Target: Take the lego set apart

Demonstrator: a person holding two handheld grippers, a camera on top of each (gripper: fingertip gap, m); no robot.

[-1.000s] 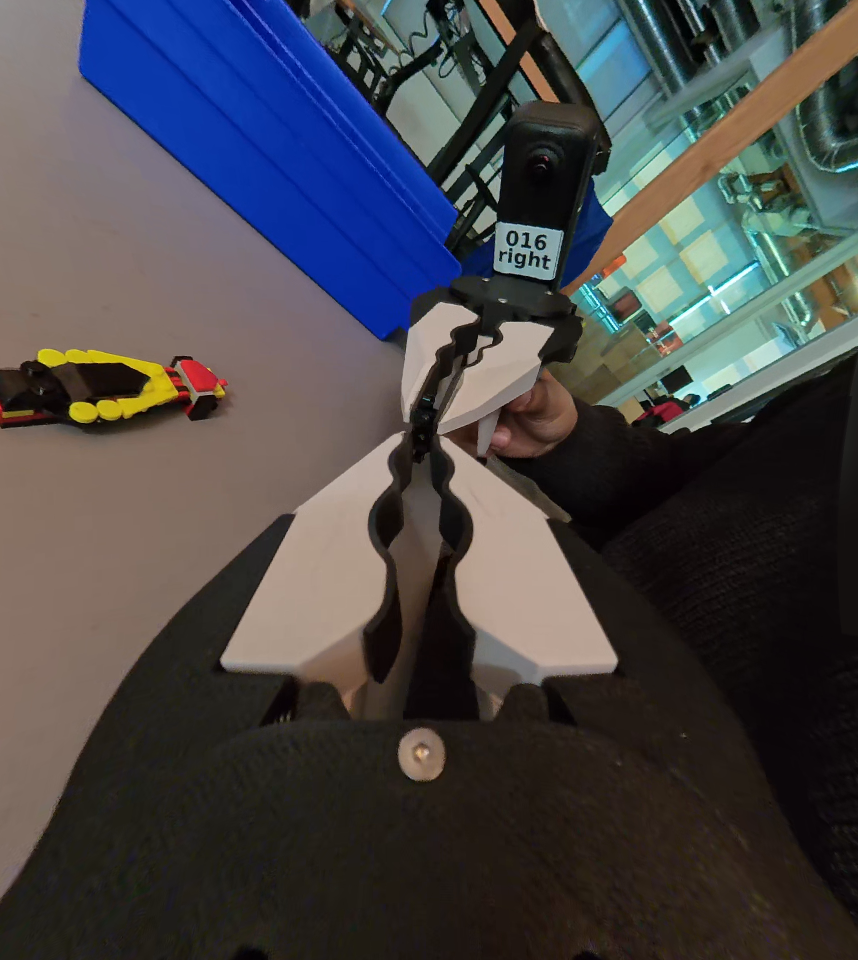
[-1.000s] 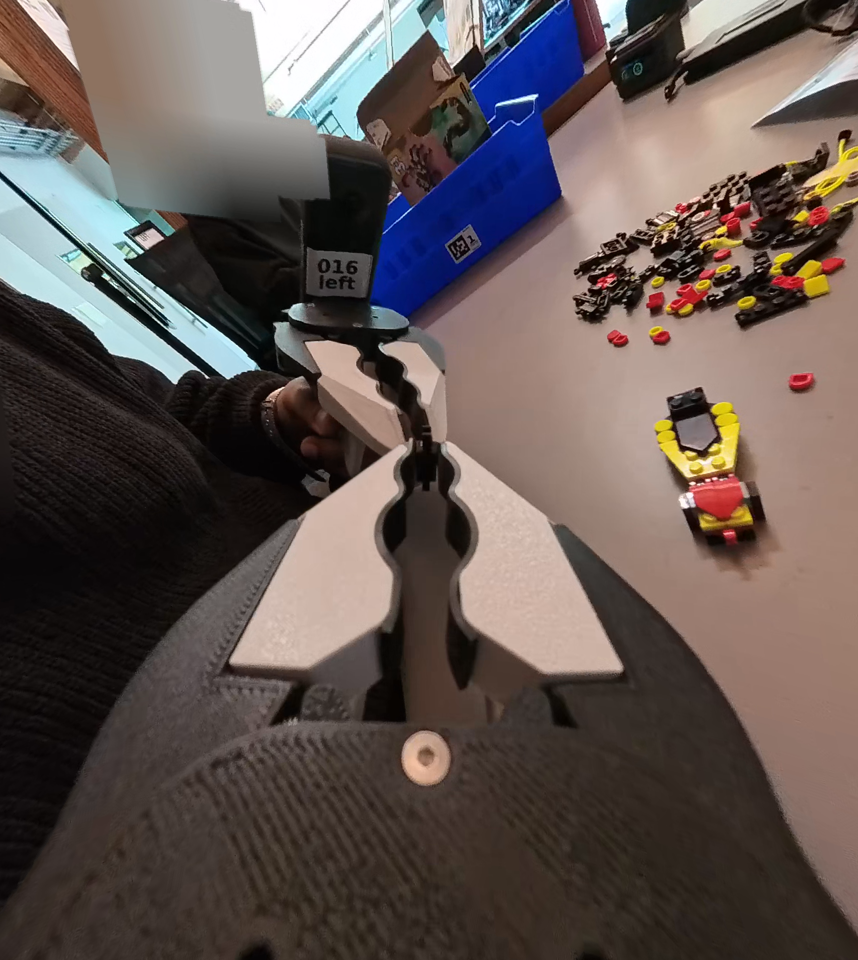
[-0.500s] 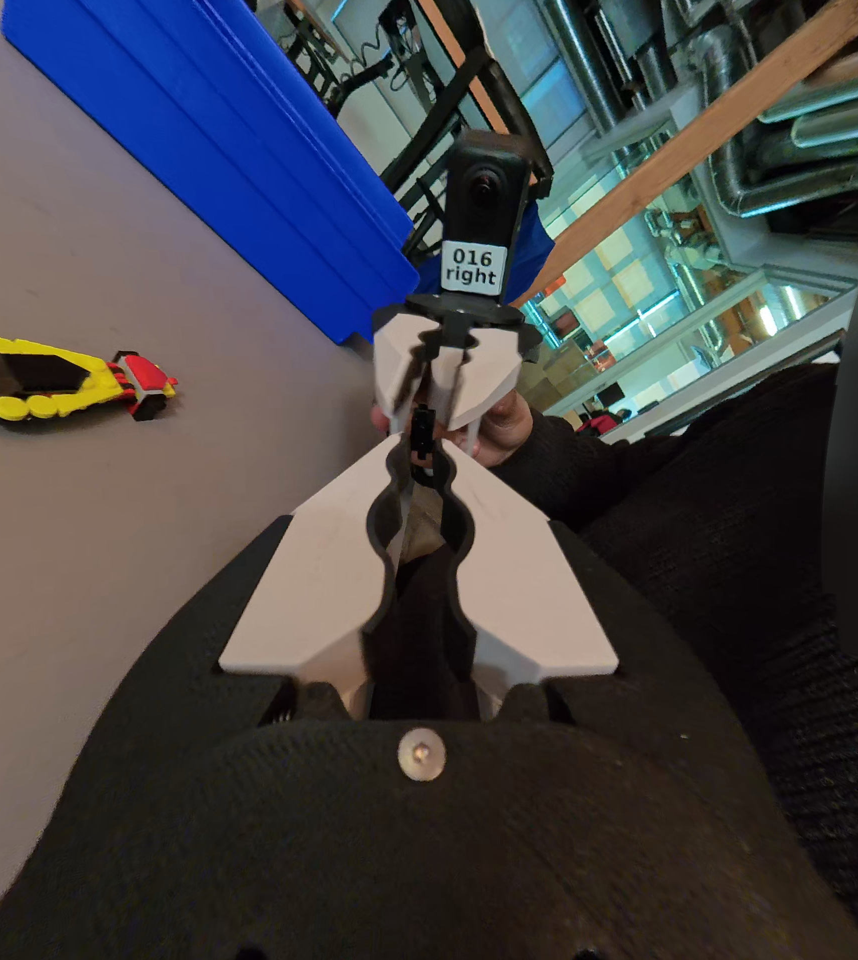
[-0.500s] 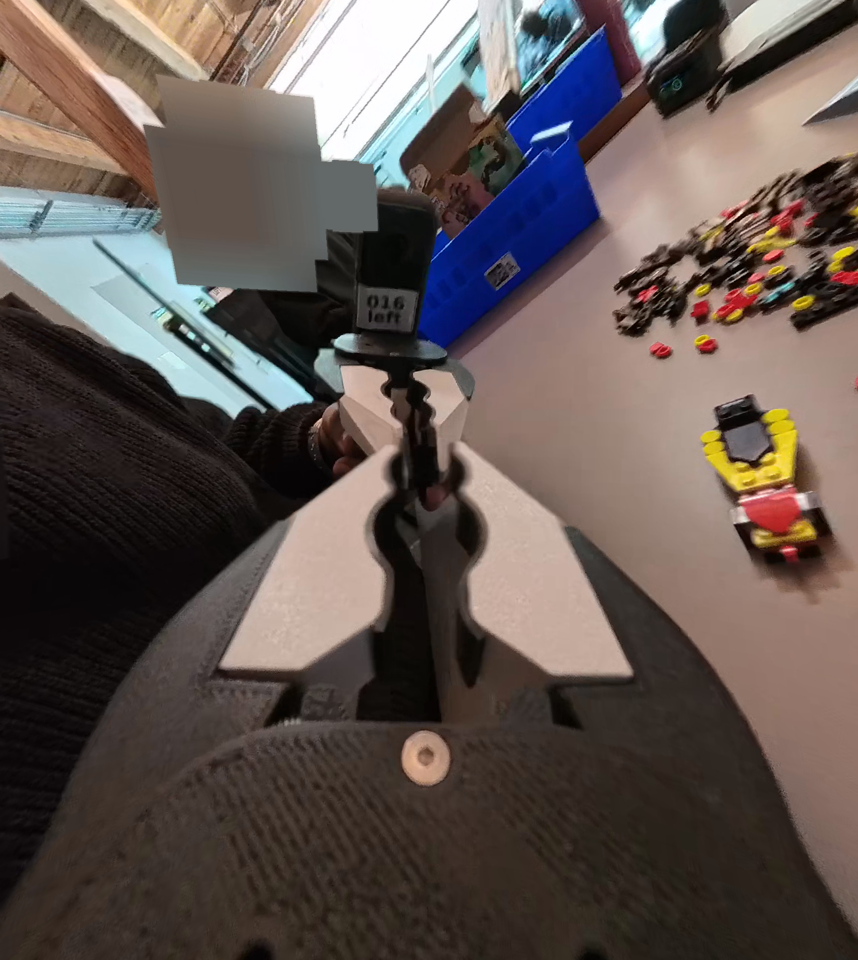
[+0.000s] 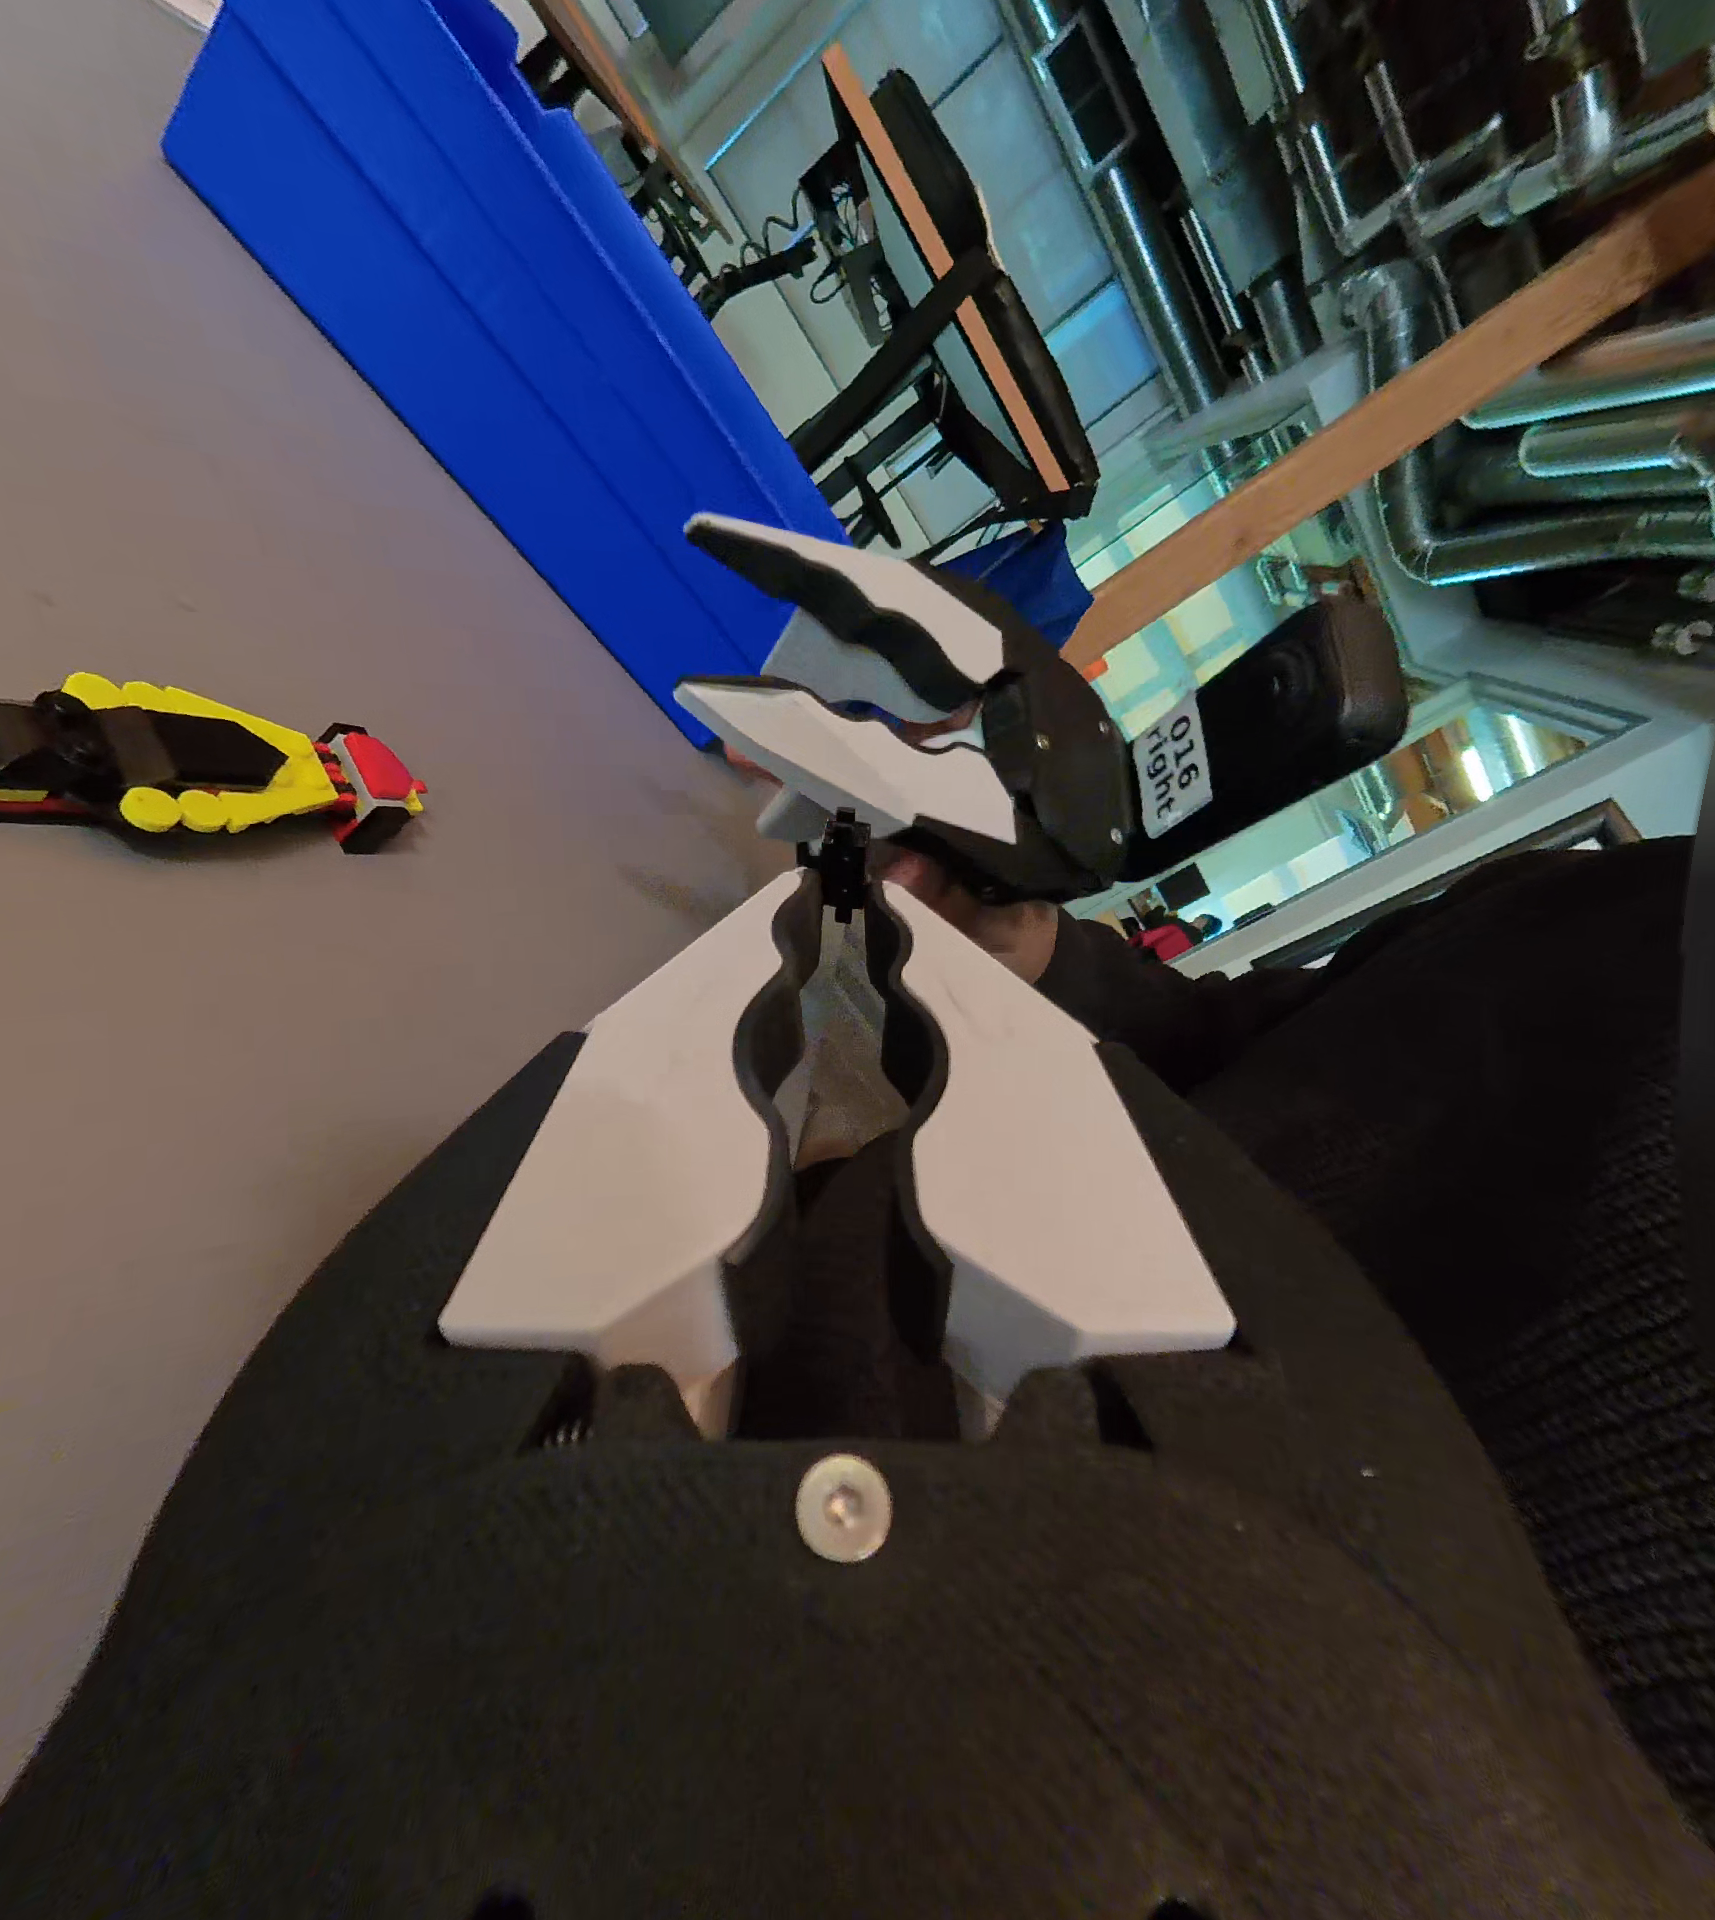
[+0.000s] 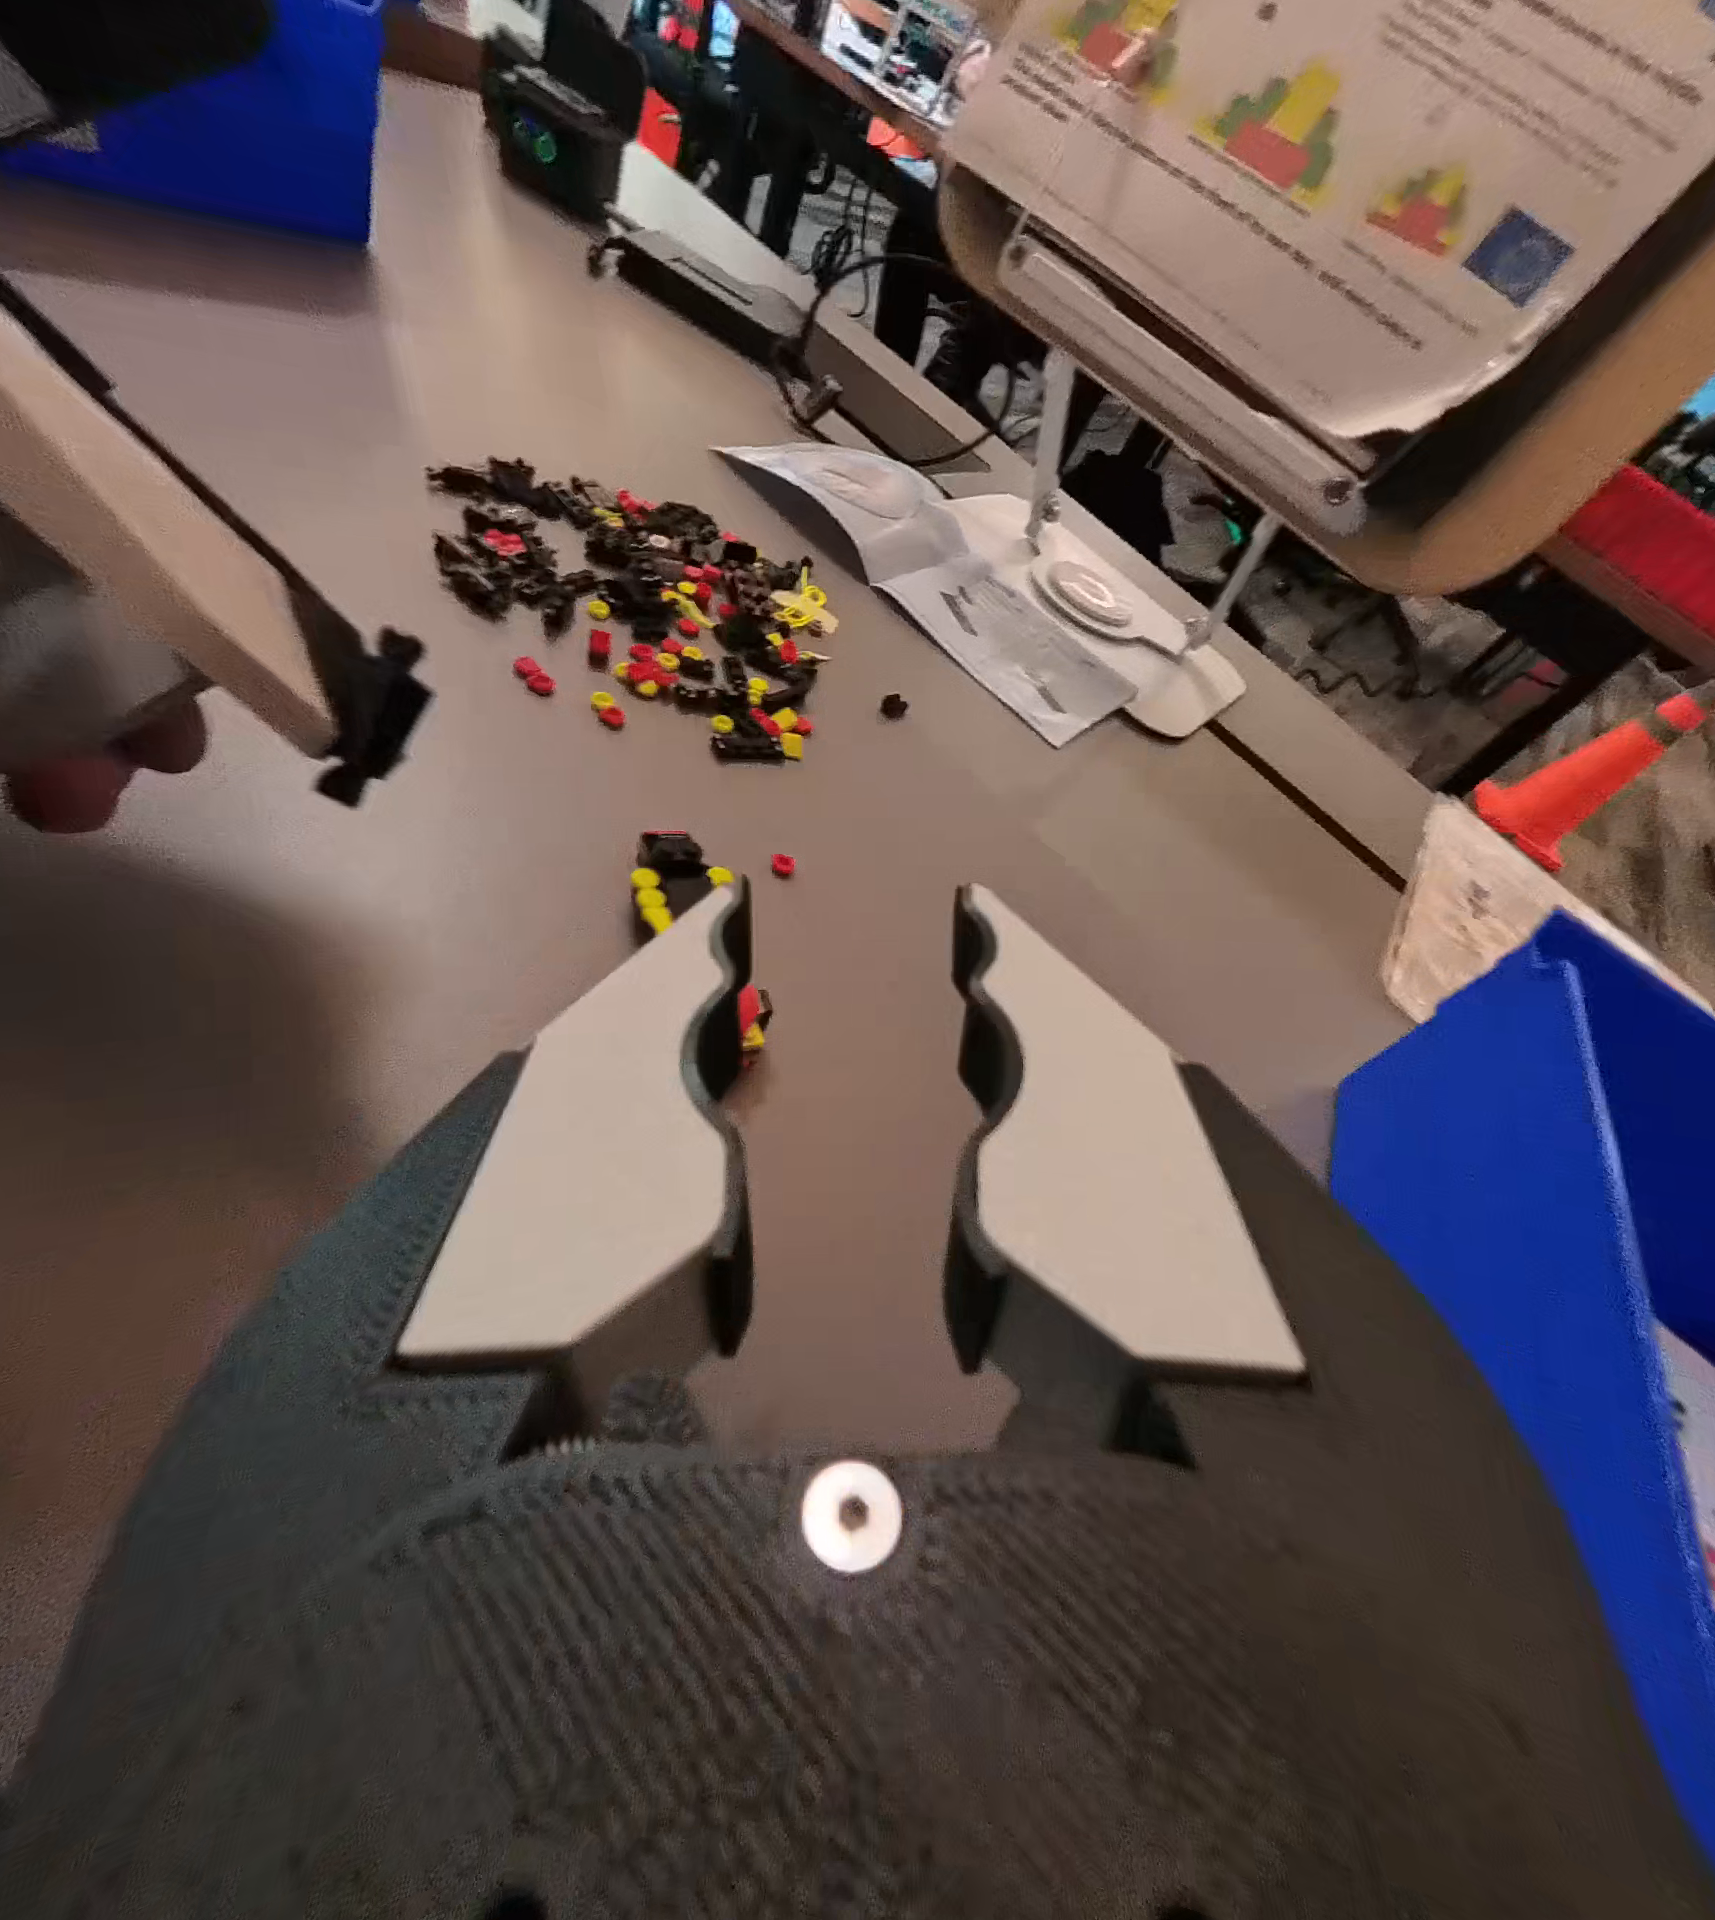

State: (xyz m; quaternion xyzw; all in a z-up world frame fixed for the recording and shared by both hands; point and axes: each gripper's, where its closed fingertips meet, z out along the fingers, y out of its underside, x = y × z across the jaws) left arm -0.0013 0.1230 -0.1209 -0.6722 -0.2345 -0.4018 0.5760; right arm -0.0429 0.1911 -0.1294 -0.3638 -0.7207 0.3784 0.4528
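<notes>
The lego set (image 5: 172, 762), a flat yellow, black and red build, lies on the tabletop (image 5: 157, 1039) at the left of my left view. My left tool (image 5: 840, 888) pinches a small black piece (image 5: 842, 857) at frame centre. My right tool (image 6: 851, 904), clamped on that piece half a second ago, has let go and now gapes wide.

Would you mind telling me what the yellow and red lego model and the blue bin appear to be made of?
The lego model looks like hard moulded plastic: saturated flat colours, rounded studs, faint sheen. The blue bin also looks like rigid plastic, semi-gloss, with ribbed, stepped walls and soft highlights, though the pictures alone cannot confirm it.
</notes>
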